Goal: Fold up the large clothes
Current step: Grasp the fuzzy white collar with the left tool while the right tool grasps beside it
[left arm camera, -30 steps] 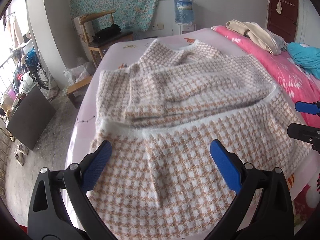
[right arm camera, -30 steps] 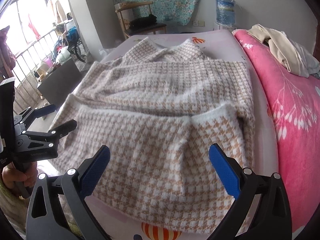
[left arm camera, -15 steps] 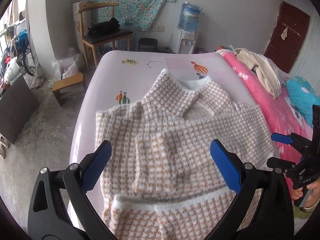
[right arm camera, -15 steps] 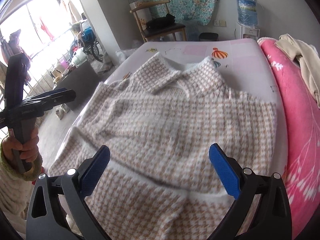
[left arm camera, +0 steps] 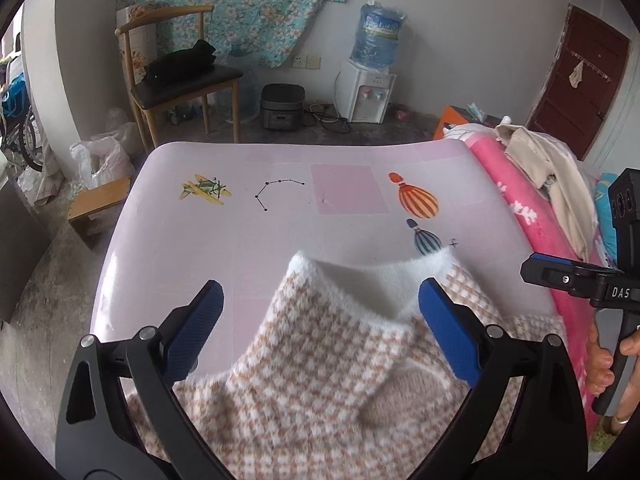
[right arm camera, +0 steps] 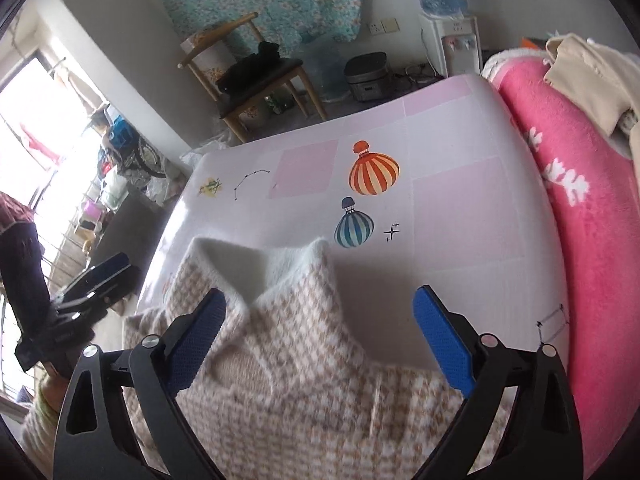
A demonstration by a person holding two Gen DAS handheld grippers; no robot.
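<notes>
A tan-and-white houndstooth sweater (left arm camera: pixel 320 380) lies flat on the pale pink mat (left arm camera: pixel 240 240), its white collar (left arm camera: pixel 372 280) towards the far end. My left gripper (left arm camera: pixel 320 296) hovers open over the collar's left side, with nothing pinched between its blue pads. The right wrist view shows the same sweater (right arm camera: pixel 300 360) and collar (right arm camera: pixel 260 264). My right gripper (right arm camera: pixel 320 300) hangs over the collar's right shoulder; its jaws stand wide and are closing, with the cloth beneath them and not pressed. Each gripper shows in the other's view, the right gripper (left arm camera: pixel 560 276) and the left gripper (right arm camera: pixel 100 276).
A pink blanket (right arm camera: pixel 580 200) with beige clothes (left arm camera: pixel 548 168) on it borders the mat on the right. Beyond the far edge stand a wooden chair (left arm camera: pixel 172 80), a rice cooker (left arm camera: pixel 282 106) and a water dispenser (left arm camera: pixel 368 92). A low stool (left arm camera: pixel 96 204) sits at the left.
Both grippers have travelled from the sweater's folded lower part up to its collar. The bare far end of the mat has come into view. The right jaws have narrowed slightly.
</notes>
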